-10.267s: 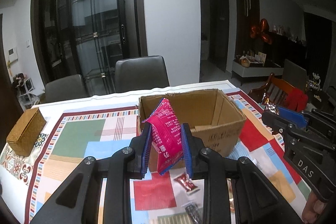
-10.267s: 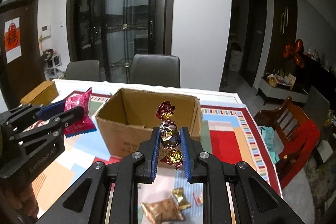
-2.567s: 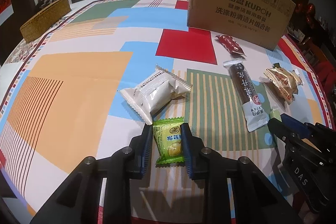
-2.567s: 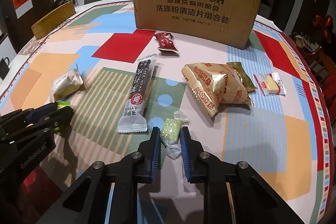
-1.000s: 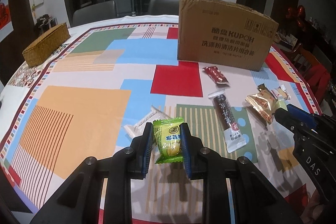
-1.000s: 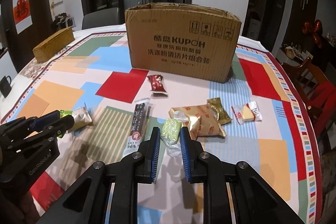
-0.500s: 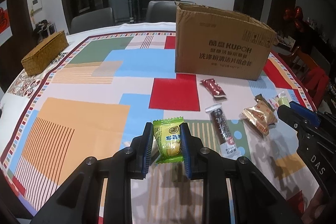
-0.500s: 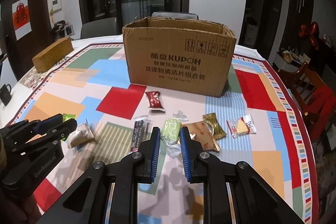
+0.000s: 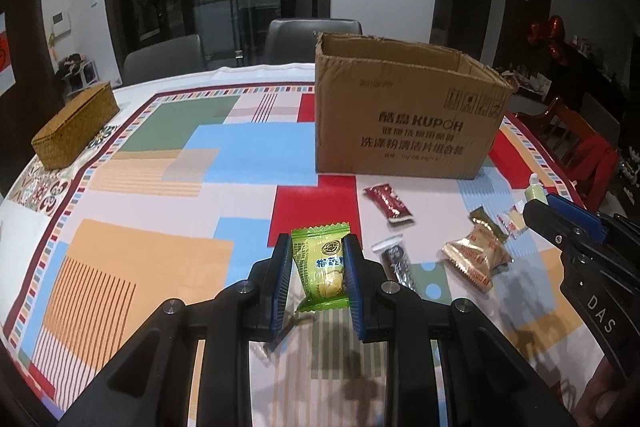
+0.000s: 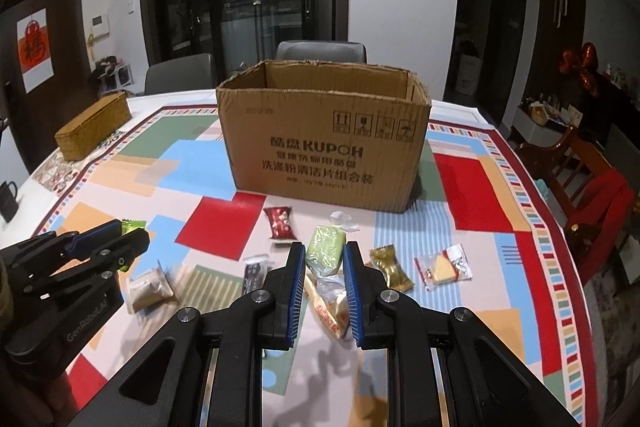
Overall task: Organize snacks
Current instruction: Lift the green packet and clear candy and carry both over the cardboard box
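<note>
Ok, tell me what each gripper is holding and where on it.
Left gripper: bright green candy packet, pinched across its middle, side to side. Right gripper: pale green wrapped sweet, clamped at its lower half.

My left tongs (image 9: 318, 273) pinch a green candy packet (image 9: 322, 269) above the counter (image 9: 160, 187). Ahead stands the open cardboard box (image 9: 404, 115); a red packet (image 9: 387, 202), a dark bar (image 9: 396, 263) and gold packets (image 9: 478, 255) lie before it. My right tongs (image 9: 536, 201) grip a pale-green candy (image 9: 535, 191).
</note>
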Demonstrator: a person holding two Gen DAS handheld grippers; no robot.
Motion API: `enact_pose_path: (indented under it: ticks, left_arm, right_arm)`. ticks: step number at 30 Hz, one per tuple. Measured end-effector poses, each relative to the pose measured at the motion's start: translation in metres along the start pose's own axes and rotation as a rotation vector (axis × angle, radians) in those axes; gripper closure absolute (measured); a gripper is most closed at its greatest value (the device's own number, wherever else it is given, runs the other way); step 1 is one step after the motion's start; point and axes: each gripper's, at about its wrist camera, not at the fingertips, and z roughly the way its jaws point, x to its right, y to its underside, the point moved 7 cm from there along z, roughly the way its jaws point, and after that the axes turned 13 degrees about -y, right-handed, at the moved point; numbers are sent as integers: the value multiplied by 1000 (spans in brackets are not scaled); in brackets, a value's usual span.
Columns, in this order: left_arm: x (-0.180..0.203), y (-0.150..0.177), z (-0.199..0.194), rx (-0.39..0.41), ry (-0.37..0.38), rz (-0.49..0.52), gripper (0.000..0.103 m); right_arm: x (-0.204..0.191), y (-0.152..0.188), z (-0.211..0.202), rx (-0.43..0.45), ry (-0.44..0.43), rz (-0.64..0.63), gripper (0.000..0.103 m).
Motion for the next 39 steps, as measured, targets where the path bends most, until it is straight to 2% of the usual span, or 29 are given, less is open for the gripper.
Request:
enact_pose_path:
  ticks: [39]
  left_arm:
    - [25,-116,-11,188,47,48,77]
  right_arm:
    - [22,-95,-12,174,57,-19,82]
